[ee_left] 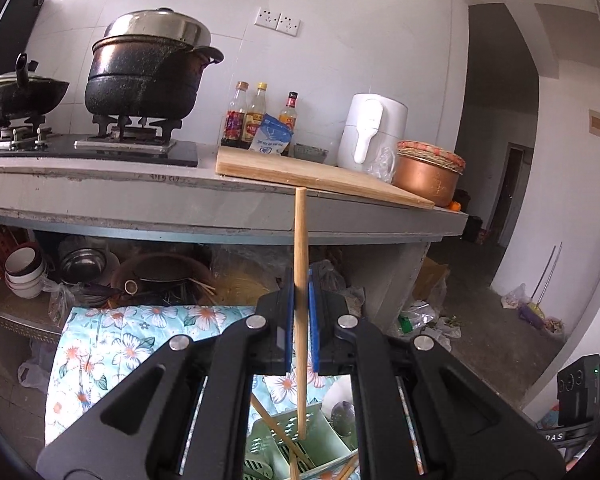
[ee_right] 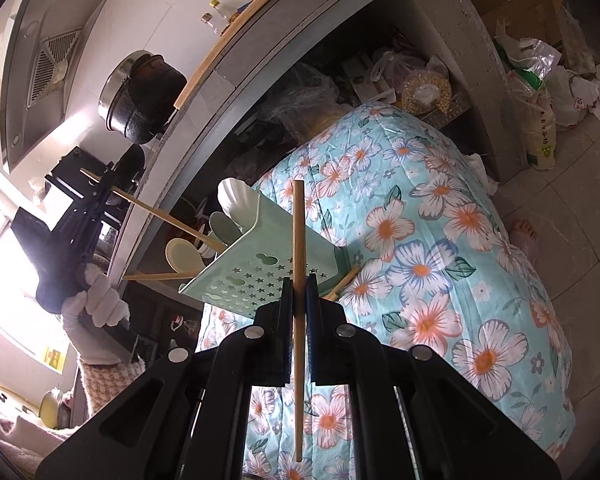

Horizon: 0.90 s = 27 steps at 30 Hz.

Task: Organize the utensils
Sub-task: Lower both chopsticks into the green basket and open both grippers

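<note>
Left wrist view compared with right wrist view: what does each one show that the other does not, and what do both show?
Only the left wrist view shows the white air fryer, the copper pot and the stacked bowls. Only the right wrist view shows the range hood, the gloved hand and the left gripper from outside. Both show the green holder, the floral cloth, the black pot, and a chopstick clamped in each gripper.

Your utensil caddy (ee_right: 260, 264) stands on the floral quilt (ee_right: 440, 240), before the counter (ee_right: 236, 76); chopsticks (ee_left: 278, 432) and spoons (ee_right: 224, 224) sit inside.
</note>
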Each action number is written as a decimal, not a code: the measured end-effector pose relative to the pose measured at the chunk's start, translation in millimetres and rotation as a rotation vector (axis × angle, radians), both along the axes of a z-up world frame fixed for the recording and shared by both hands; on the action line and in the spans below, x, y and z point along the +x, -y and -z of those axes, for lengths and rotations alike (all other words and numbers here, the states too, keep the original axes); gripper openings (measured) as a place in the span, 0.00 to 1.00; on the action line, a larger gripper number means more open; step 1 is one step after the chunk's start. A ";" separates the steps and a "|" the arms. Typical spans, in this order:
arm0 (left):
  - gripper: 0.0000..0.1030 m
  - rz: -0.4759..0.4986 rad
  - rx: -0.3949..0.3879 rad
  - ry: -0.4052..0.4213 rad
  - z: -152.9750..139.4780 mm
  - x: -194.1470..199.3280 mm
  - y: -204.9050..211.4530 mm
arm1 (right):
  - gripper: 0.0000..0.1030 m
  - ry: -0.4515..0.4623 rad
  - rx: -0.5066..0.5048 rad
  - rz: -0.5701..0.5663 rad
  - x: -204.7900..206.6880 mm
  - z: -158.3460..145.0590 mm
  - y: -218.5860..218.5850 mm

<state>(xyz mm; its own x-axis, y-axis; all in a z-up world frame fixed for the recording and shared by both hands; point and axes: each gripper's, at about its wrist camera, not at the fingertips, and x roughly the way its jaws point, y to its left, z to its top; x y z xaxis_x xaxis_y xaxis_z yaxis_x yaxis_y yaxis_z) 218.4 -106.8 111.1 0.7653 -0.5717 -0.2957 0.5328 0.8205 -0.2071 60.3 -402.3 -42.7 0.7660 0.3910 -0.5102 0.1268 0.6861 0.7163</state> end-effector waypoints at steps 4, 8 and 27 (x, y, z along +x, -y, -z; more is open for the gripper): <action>0.06 -0.015 0.005 -0.018 16.5 9.2 7.7 | 0.06 -0.003 -0.003 -0.005 2.5 -0.6 -1.2; 0.08 -0.018 -0.009 -0.028 19.9 11.3 4.1 | 0.06 0.000 -0.013 -0.011 3.6 -3.8 -3.5; 0.54 -0.025 -0.058 0.031 7.5 -38.1 -58.3 | 0.06 0.311 -0.260 -0.140 33.2 -141.3 -40.8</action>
